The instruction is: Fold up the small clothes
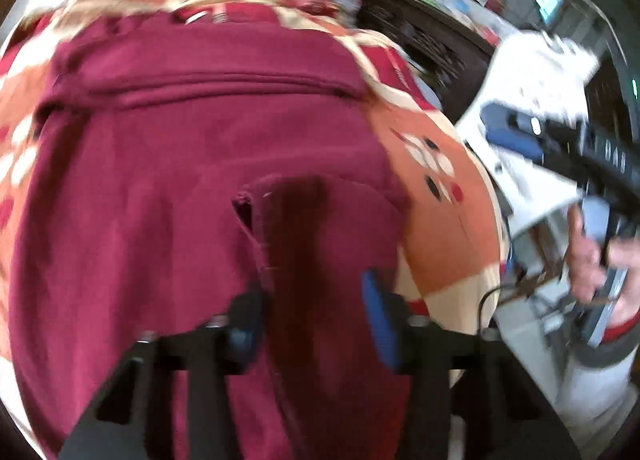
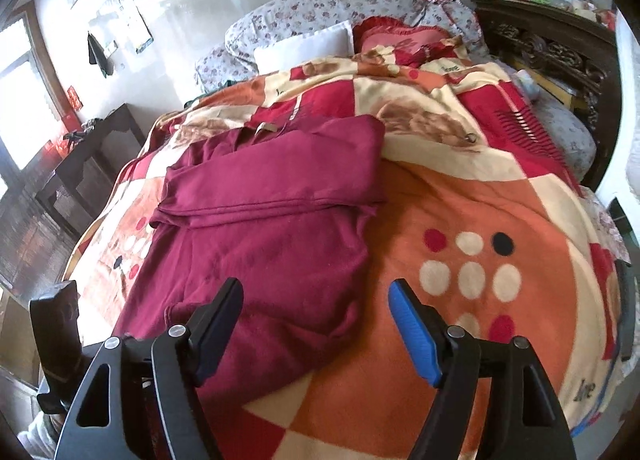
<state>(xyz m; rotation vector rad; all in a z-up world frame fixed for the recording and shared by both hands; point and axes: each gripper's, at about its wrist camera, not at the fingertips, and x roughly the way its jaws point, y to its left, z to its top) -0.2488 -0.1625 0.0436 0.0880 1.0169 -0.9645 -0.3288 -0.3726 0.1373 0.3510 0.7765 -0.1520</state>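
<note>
The left tool [image 1: 310, 316] was seen low over the garment [image 1: 200, 164], its jaws apart with a ridge of maroon cloth standing between them; whether the pads pressed the cloth could not be told. The right tool [image 2: 316, 324] was held with its jaws wide apart, nothing between them, just above the garment's near edge where cloth met blanket [image 2: 460, 200].

The garment [image 2: 272, 212] was laid on the blanket on the bed, its far part already turned over in a band across the width, the near part lying flat.

For the step judged to be in hand, a further fold, the near hem would best be gripped at both corners, lifted evenly and carried over to the folded band, so that the edges met squarely and no crease was trapped. The left grip would need to take all layers of the ridge, not the top one alone.

The left view was blurred by motion, and the garment's near hem was cut off beneath both tools. The blanket under the left tool was hidden by cloth.
</note>
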